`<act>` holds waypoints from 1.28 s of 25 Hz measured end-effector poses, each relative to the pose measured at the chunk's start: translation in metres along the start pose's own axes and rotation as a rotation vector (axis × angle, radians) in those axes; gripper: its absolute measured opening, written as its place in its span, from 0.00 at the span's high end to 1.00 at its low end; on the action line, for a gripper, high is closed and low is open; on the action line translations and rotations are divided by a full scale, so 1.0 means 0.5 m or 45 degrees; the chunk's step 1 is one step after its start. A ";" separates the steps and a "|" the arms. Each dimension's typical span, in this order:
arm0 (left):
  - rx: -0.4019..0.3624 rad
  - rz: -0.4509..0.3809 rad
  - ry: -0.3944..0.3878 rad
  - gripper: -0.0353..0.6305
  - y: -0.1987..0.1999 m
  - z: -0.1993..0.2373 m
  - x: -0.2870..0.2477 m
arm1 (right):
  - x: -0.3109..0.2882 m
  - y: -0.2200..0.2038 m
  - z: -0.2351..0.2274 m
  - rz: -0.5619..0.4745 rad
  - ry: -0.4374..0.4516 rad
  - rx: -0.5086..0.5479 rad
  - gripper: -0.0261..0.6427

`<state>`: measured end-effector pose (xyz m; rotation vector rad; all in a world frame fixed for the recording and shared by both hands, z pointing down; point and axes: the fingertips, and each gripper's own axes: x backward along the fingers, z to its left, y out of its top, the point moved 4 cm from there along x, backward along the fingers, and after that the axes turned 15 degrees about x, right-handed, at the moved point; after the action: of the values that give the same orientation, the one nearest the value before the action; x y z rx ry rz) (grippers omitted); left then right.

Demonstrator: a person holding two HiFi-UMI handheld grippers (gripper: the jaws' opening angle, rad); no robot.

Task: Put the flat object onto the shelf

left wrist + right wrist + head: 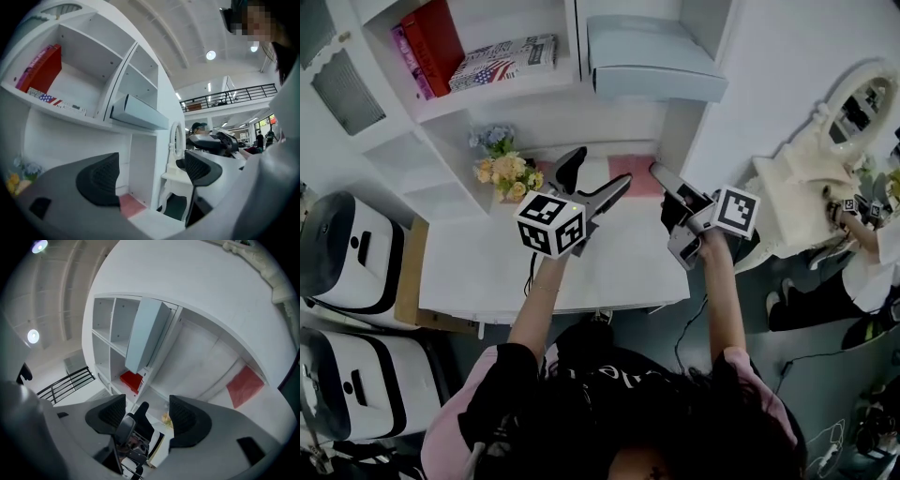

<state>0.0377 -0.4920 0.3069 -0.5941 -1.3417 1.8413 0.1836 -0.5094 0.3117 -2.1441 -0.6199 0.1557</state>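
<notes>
A flat pink sheet lies on the white desk at the back, under the shelf unit; it also shows as a pink sheet and pink sheet in the two gripper views. A flat light-blue box rests on a shelf above it. My left gripper hovers just left of the sheet, open and empty. My right gripper hangs just right of the sheet, open and empty. Neither touches the sheet.
Red books and a flag-print book fill the upper left shelf. Flowers stand at the desk's back left. A white vanity with mirror is to the right, white appliances to the left, and another person at far right.
</notes>
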 end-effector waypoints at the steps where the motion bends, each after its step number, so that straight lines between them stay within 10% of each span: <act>1: 0.016 0.024 0.009 0.27 -0.023 -0.005 0.013 | 0.009 -0.020 0.006 0.004 0.007 -0.003 0.49; 32: 0.250 0.185 0.206 0.27 -0.284 -0.131 0.461 | 0.087 -0.457 0.207 0.200 0.008 0.037 0.85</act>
<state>-0.0077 -0.2482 0.4337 -0.7348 -1.0210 1.9678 0.1021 -0.3007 0.4325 -2.1641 -0.4428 0.2417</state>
